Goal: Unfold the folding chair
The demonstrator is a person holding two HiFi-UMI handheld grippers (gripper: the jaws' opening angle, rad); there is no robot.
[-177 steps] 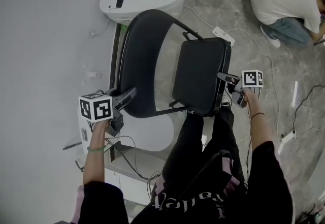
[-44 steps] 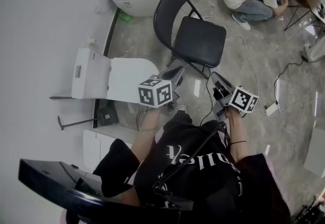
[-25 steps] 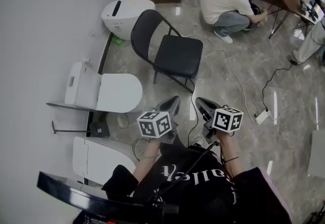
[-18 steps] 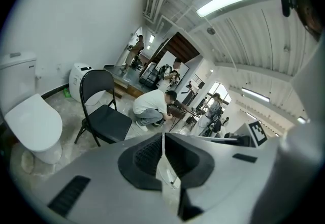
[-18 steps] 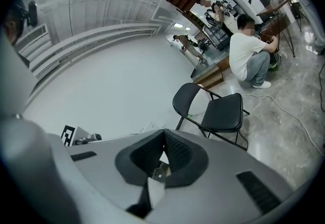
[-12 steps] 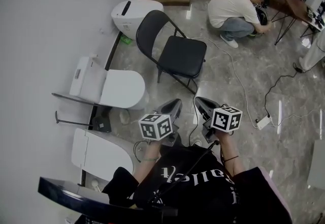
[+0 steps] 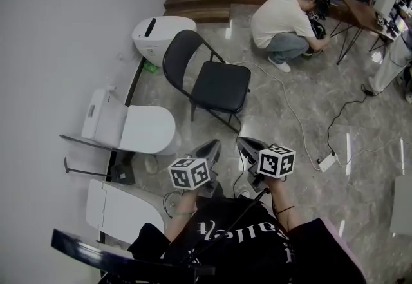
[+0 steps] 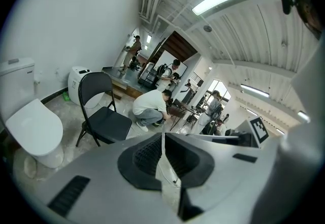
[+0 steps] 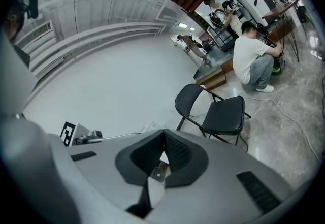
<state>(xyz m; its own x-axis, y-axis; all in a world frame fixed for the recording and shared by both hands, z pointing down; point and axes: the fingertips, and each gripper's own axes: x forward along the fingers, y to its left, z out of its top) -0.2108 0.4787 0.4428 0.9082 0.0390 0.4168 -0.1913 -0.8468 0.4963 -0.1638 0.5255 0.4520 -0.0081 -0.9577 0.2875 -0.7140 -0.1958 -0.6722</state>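
The black folding chair point(image 7: 219, 86) stands unfolded on the marble floor, its seat down and its rounded backrest toward the wall. It also shows in the left gripper view point(image 8: 104, 121) and in the right gripper view point(image 9: 223, 114). My left gripper point(image 7: 211, 146) and my right gripper point(image 7: 246, 143) hang side by side close to my body, well short of the chair and touching nothing. In each gripper view the jaws meet with nothing between them: the left gripper point(image 8: 162, 136) and the right gripper point(image 9: 163, 134) are both shut.
A white toilet point(image 7: 138, 128) and a second toilet point(image 7: 122, 208) stand along the wall on the left, with a rounded white unit point(image 7: 161, 31) behind the chair. A person crouches point(image 7: 283, 18) beyond it. A cable runs to a power strip point(image 7: 327, 161).
Seven seconds ago both grippers were at the chair's backrest and seat. Since then they have let go and drawn far back from it. Over the last second only the view shifts slightly.
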